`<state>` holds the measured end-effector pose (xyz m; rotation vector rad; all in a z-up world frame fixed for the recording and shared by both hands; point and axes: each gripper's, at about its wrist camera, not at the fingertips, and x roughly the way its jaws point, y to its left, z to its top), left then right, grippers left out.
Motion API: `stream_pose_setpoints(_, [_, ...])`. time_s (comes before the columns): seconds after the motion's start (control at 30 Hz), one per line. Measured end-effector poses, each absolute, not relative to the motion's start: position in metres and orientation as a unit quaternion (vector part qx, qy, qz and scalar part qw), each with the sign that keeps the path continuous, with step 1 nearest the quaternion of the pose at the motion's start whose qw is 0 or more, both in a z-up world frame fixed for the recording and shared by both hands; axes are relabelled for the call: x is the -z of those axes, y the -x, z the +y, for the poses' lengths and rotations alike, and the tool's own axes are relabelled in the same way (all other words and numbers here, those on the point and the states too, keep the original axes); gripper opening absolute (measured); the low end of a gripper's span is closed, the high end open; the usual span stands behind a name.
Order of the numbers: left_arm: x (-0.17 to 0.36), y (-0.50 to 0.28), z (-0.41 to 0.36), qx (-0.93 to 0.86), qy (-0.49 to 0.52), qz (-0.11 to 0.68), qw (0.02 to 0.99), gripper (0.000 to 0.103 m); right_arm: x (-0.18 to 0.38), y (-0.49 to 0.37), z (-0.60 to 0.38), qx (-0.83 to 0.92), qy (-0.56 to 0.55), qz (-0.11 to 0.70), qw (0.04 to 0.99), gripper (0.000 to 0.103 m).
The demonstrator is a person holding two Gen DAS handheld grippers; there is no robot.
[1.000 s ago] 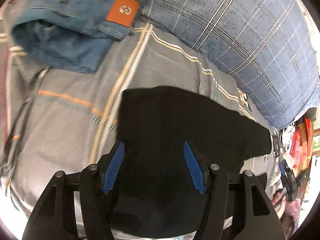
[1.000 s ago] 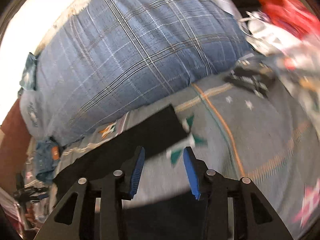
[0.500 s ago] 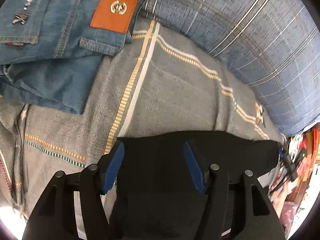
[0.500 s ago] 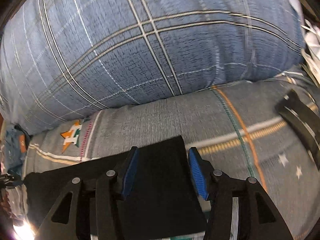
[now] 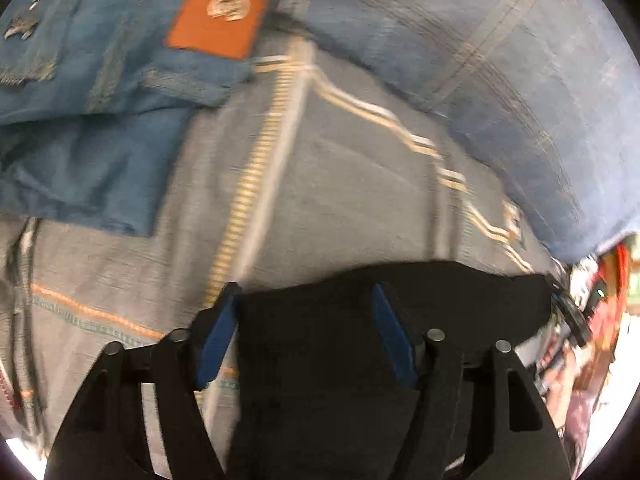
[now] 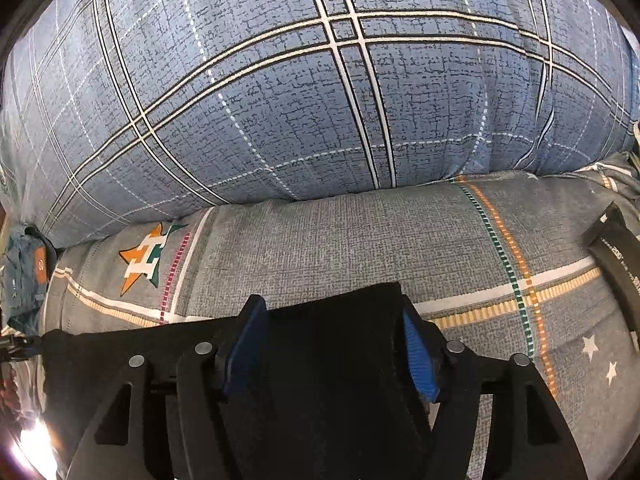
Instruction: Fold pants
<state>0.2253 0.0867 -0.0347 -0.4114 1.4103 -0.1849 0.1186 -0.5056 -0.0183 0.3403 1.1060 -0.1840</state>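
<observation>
The black pants lie flat on the grey patterned bedsheet. In the left wrist view my left gripper is open, its blue pads spread over one end of the black cloth. In the right wrist view my right gripper is open too, its pads standing either side of the other end of the pants. Whether the pads touch the cloth I cannot tell.
A big blue plaid pillow lies just beyond the pants. Folded blue jeans with an orange patch lie at the far left. A black strap lies on the sheet at right. Clutter shows past the bed edge.
Both grippers have come down low towards the bed with the black cloth, which now lies flatter. The right gripper's jaws stand wider apart than a second ago.
</observation>
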Motion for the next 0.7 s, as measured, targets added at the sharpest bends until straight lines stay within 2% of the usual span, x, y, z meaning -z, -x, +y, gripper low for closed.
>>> stream_pose_setpoints(0.03, [0.029, -0.222, 0.08, 0.089, 0.175, 0.639, 0.744, 0.041, 0.017, -0.118, -0.505, 0.095, -0.147, 0.524, 0.834, 0.042])
stream_pose_setpoints(0.07, [0.026, -0.221, 0.076, 0.094, 0.164, 0.637, 0.747, 0.025, 0.016, -0.117, -0.503, 0.099, -0.131, 0.528, 0.833, 0.02])
stream_pose_setpoints(0.1, [0.022, -0.218, 0.068, 0.093, 0.139, 0.635, 0.754, 0.018, 0.016, -0.115, -0.502, 0.101, -0.119, 0.533, 0.832, 0.017])
stream_pose_setpoints(0.17, [0.016, -0.214, 0.06, 0.078, 0.101, 0.625, 0.77, 0.012, 0.009, -0.109, -0.503, 0.106, -0.111, 0.527, 0.836, 0.006])
stream_pose_setpoints(0.37, [-0.019, -0.173, 0.05, 0.043, 0.03, 0.551, 0.833, 0.01, -0.039, -0.073, -0.501, 0.115, -0.129, 0.468, 0.867, 0.006])
stream_pose_setpoints(0.57, [-0.065, -0.12, 0.057, 0.044, 0.033, 0.472, 0.88, 0.01, -0.092, -0.017, -0.484, 0.112, -0.126, 0.404, 0.899, 0.006])
stream_pose_setpoints(0.7, [-0.072, -0.087, 0.064, 0.057, 0.06, 0.448, 0.89, 0.01, -0.108, 0.044, -0.479, 0.104, -0.14, 0.358, 0.917, 0.006])
